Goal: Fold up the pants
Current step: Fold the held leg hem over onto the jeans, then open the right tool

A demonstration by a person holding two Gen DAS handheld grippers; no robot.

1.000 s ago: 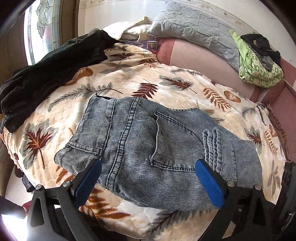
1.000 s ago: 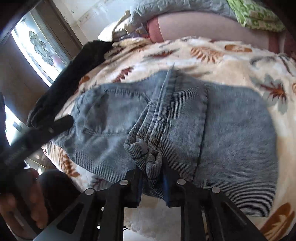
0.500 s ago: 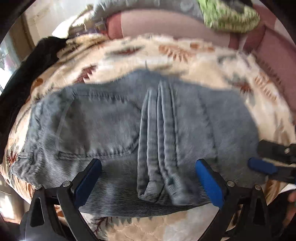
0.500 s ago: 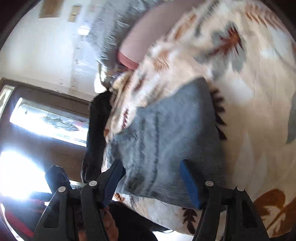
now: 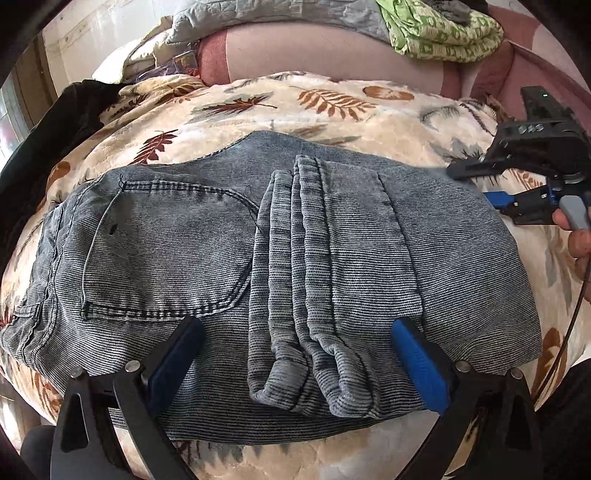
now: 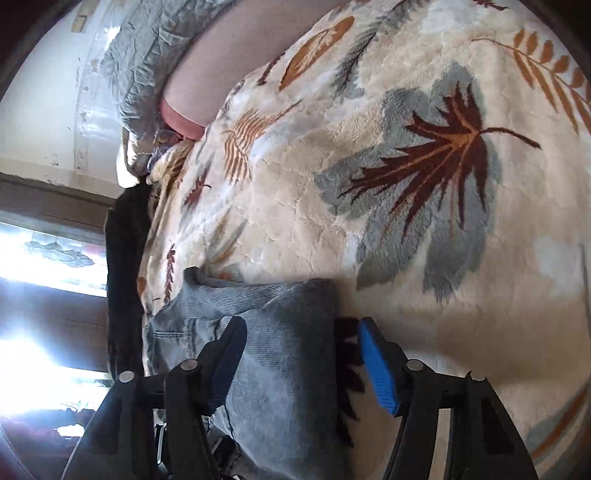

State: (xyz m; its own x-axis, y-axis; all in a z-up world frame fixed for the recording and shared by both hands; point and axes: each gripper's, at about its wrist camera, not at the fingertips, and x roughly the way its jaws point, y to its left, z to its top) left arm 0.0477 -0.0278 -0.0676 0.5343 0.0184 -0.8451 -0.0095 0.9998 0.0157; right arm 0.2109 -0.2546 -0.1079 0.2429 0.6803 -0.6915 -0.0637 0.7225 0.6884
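Note:
Grey-blue jeans [image 5: 221, 258] lie folded on a cream leaf-patterned blanket [image 5: 332, 107], with the leg hems stacked across the middle. My left gripper [image 5: 295, 332] is open wide. Its fingers straddle the hems at the near edge and press on nothing. In the left wrist view my right gripper [image 5: 472, 184] sits at the jeans' right end, with a person's hand [image 5: 580, 240] on its handle. In the right wrist view its jaws [image 6: 301, 328] are closing. The jeans' end fold [image 6: 288, 350] lies between them, and the blue pad [image 6: 376, 365] is still clear of the cloth.
A black garment [image 5: 48, 140] lies along the blanket's left side. A grey quilt [image 5: 277, 18] and a green patterned cloth [image 5: 443, 37] sit on the pink sofa back [image 5: 314, 55] behind. A bright window [image 6: 44, 258] is at the left.
My right gripper let go of the bunched hems, rolled and moved to the jeans' right end; its jaws widened, then narrowed. My left gripper shifted right along the near edge, then held still.

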